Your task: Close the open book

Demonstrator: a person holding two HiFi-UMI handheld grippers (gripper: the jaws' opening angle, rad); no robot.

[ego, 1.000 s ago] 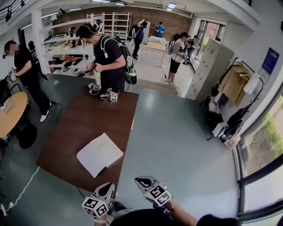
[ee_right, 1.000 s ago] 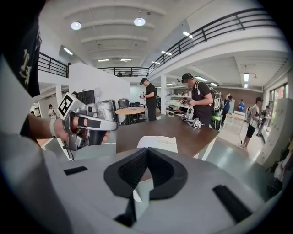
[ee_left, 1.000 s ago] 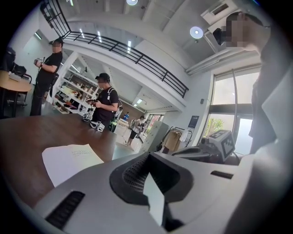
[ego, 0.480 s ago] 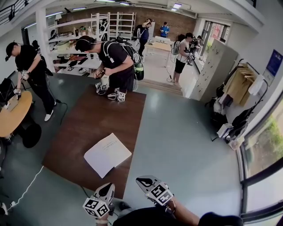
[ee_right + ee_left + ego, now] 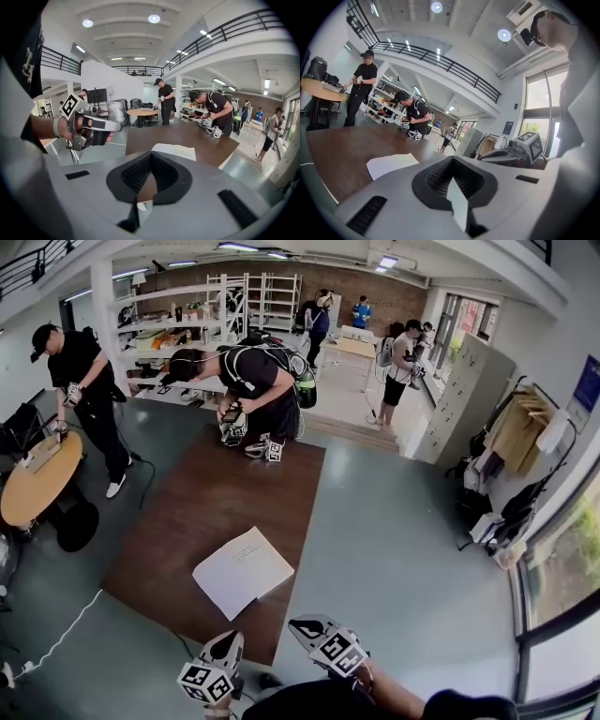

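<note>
An open book (image 5: 242,570) lies flat with its white pages up near the front of the long brown table (image 5: 197,512). It also shows in the left gripper view as the open book (image 5: 391,164) and in the right gripper view as the open book (image 5: 174,151). My left gripper (image 5: 214,671) and right gripper (image 5: 323,641) hang close to my body, just short of the table's near edge and apart from the book. In their own views the left gripper (image 5: 452,159) and right gripper (image 5: 151,154) have their jaws together and hold nothing.
A person with a backpack (image 5: 253,381) bends over the table's far end, where other grippers (image 5: 267,448) lie. Another person (image 5: 84,381) stands by a round wooden table (image 5: 37,479) at the left. A white cable (image 5: 56,634) runs over the floor. Lockers (image 5: 459,399) stand at the right.
The head view has swung a little, so the table and book sit further right in the picture. The person at the far end has bent lower. Both grippers stay put.
</note>
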